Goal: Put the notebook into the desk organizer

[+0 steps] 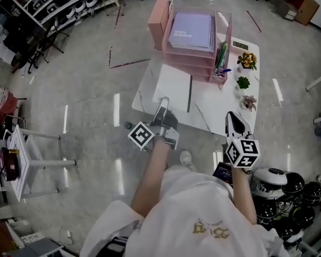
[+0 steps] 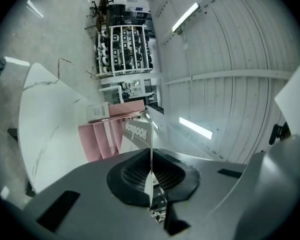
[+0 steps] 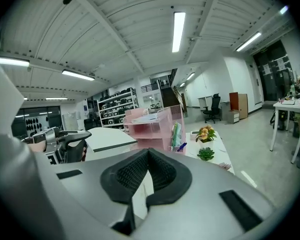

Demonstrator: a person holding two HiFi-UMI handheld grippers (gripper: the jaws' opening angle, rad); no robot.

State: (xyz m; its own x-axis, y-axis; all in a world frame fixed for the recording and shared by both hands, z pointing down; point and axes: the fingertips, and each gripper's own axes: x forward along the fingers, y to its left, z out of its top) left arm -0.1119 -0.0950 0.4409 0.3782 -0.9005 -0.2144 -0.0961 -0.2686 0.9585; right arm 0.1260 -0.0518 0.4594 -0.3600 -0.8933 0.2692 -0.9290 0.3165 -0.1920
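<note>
A white notebook (image 1: pixel 173 85) with a dark spine is tilted up over the white table (image 1: pixel 214 108), in front of the pink desk organizer (image 1: pixel 190 52). My left gripper (image 1: pixel 162 103) is shut on the notebook's near edge. In the left gripper view the notebook (image 2: pixel 138 134) runs edge-on between the closed jaws of the left gripper (image 2: pixel 151 156), its printed cover facing left and the organizer (image 2: pixel 106 134) beyond. A purple notebook (image 1: pixel 191 31) lies on the organizer's top tray. My right gripper (image 1: pixel 231 115) hovers over the table's near right edge, shut and empty; its own view shows the right gripper (image 3: pixel 148 152) and the organizer (image 3: pixel 155 126).
Pens (image 1: pixel 221 58) stand in the organizer's right-hand cup. Three small potted plants (image 1: pixel 246 61) line the table's right side. Helmets (image 1: pixel 289 194) sit on the floor at the lower right, and a white cart (image 1: pixel 21 159) stands to the left.
</note>
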